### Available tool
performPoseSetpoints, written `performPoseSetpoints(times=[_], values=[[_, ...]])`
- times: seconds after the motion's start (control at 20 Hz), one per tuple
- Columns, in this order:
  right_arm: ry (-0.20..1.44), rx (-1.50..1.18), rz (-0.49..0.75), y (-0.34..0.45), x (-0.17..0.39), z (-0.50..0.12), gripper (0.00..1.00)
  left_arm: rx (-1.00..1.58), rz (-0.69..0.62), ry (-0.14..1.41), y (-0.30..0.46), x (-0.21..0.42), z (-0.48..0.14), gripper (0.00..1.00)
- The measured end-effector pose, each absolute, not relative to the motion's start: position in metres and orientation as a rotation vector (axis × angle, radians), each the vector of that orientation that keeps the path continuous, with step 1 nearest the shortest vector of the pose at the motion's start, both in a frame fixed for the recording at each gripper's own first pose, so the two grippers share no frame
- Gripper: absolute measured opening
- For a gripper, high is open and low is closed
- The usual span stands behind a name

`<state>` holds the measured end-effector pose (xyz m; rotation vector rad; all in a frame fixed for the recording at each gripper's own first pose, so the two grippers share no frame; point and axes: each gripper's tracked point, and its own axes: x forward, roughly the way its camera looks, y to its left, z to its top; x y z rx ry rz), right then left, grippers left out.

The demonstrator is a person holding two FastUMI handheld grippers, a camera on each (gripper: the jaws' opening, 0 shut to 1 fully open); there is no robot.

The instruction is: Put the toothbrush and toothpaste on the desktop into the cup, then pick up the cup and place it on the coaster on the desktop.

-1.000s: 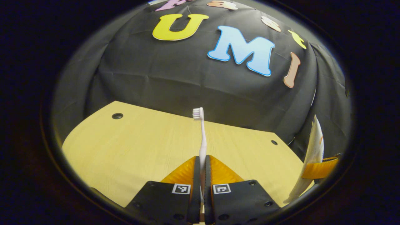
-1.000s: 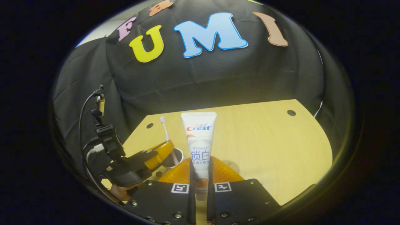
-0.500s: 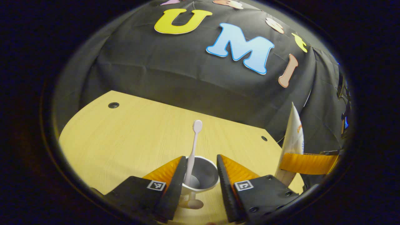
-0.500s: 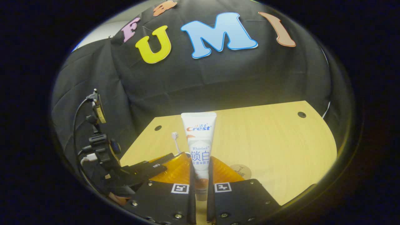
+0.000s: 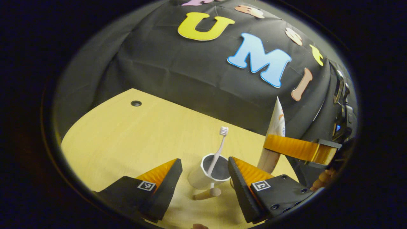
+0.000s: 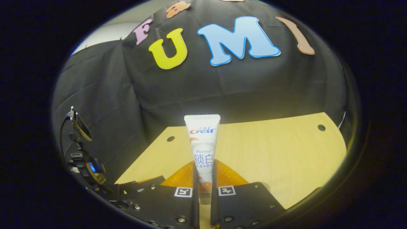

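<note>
The left gripper (image 5: 203, 178) is standing wide, the toothbrush (image 5: 218, 151) in the cup (image 5: 208, 176); the right gripper (image 6: 203, 173) is clamping the toothpaste (image 6: 202, 149), uninserted.

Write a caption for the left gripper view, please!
Open left claw over cup holding toothbrush; toothpaste waits nearby.
</note>
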<state>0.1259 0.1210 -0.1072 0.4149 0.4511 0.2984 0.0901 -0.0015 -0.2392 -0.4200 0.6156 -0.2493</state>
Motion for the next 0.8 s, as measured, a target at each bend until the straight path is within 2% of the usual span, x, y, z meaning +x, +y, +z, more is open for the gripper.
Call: performPoseSetpoints(times=[0.35, 0.8], values=[[0.411, 0.382, 0.308, 0.148, 0.16, -0.117, 0.15, -0.454, -0.182, 0.635, 0.027, 0.076, -0.243, 0.94], [0.433, 0.236, 0.336, 0.18, 0.166, -0.157, 0.15, -0.454, -0.151, 0.661, 0.045, 0.061, -0.25, 0.95]])
